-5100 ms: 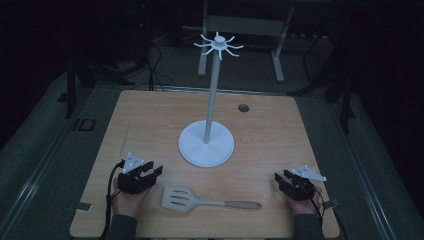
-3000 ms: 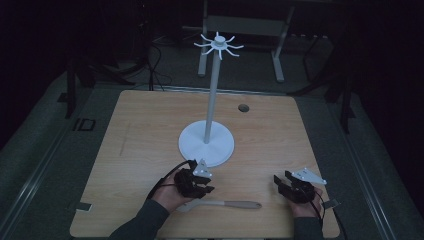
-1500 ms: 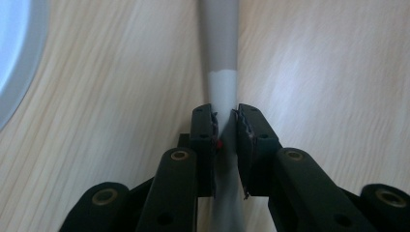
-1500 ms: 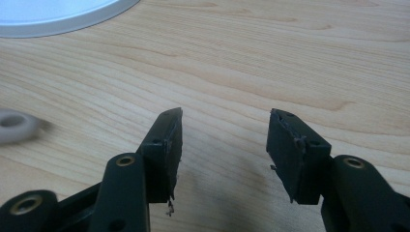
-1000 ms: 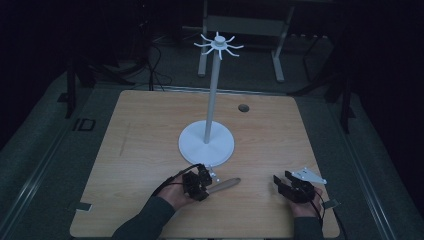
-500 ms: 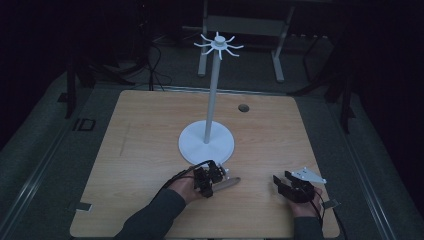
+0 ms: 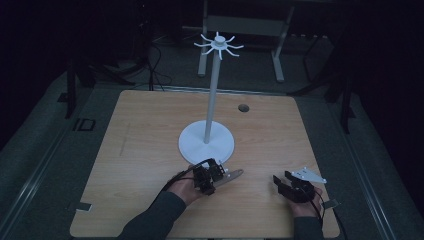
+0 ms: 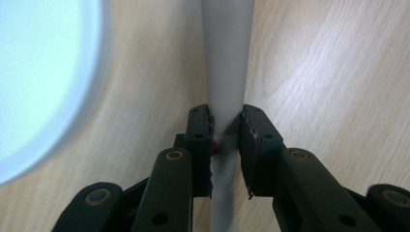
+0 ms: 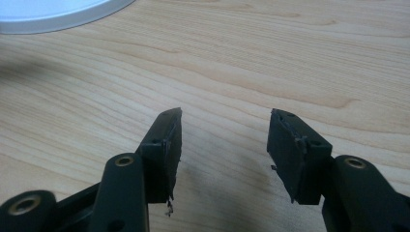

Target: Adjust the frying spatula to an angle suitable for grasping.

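In the high view, the left gripper [image 7: 210, 176] is sitting near the middle of the table's [image 7: 145, 145] front half, just in front of the round white base of the stand [image 7: 206, 141]. It is holding a spatula [image 7: 231, 175]; a short pale stretch of the tool is sticking out to the right of the gripper, while the rest is hiding under the gripper and the hand, so I cannot tell from here which end is which. The right gripper [image 7: 292, 186] is resting near the front right corner, well apart from the spatula. The stand's post is rising from the base to a crown of hooks at its top. A small dark hole [image 7: 243, 107] is showing near the far edge.

In the left gripper view, the left gripper [image 8: 226, 140] is showing what the high view cannot: both jaws are pressing against the grey handle of the spatula [image 8: 226, 63], which is running straight away between them and getting cut off by the top edge. The stand's base [image 8: 43, 82] is blurring into a bright patch at the left.

In the right gripper view, the right gripper [image 9: 225, 140] is standing with its jaws spread wide over bare wood, holding nothing. A sliver of the stand's base [image 9: 58, 12] is showing at the top left corner.
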Action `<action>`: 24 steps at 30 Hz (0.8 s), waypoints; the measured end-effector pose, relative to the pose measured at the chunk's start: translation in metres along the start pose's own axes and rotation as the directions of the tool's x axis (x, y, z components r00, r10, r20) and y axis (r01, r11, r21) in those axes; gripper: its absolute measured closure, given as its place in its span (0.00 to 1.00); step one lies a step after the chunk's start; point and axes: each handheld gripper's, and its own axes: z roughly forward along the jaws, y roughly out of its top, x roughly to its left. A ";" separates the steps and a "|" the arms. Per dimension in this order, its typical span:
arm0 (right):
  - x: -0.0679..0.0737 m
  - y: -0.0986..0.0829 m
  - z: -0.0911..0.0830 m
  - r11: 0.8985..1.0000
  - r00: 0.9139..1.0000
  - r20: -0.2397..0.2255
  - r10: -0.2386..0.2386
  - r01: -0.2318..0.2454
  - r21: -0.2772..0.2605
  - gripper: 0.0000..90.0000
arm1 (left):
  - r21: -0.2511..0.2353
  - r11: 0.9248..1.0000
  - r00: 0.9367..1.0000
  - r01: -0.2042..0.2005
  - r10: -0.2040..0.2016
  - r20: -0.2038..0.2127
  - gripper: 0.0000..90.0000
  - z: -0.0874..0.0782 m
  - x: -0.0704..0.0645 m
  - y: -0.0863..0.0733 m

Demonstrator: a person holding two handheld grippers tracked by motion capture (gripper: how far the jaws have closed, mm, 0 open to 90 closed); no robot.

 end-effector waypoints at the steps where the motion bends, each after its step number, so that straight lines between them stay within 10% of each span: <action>1: 0.000 0.000 0.000 1.000 1.000 0.001 0.000 0.000 0.000 0.51 | -0.018 1.000 1.000 0.007 -0.007 -0.006 0.84 -0.003 0.001 -0.001; 7: 0.000 0.000 0.000 1.000 1.000 0.002 0.001 -0.001 0.002 0.51 | -0.134 0.990 0.998 0.040 -0.046 -0.043 0.84 -0.017 0.002 -0.008; 12: 0.000 0.000 0.000 1.000 1.000 0.002 0.005 -0.005 0.002 0.51 | -0.240 0.967 0.992 0.086 -0.106 -0.074 0.84 -0.031 0.005 -0.014; 24: 0.000 0.000 0.000 1.000 1.000 0.007 0.002 -0.002 0.002 0.51 | -0.452 0.871 0.948 0.195 -0.285 -0.141 0.84 -0.061 0.014 -0.027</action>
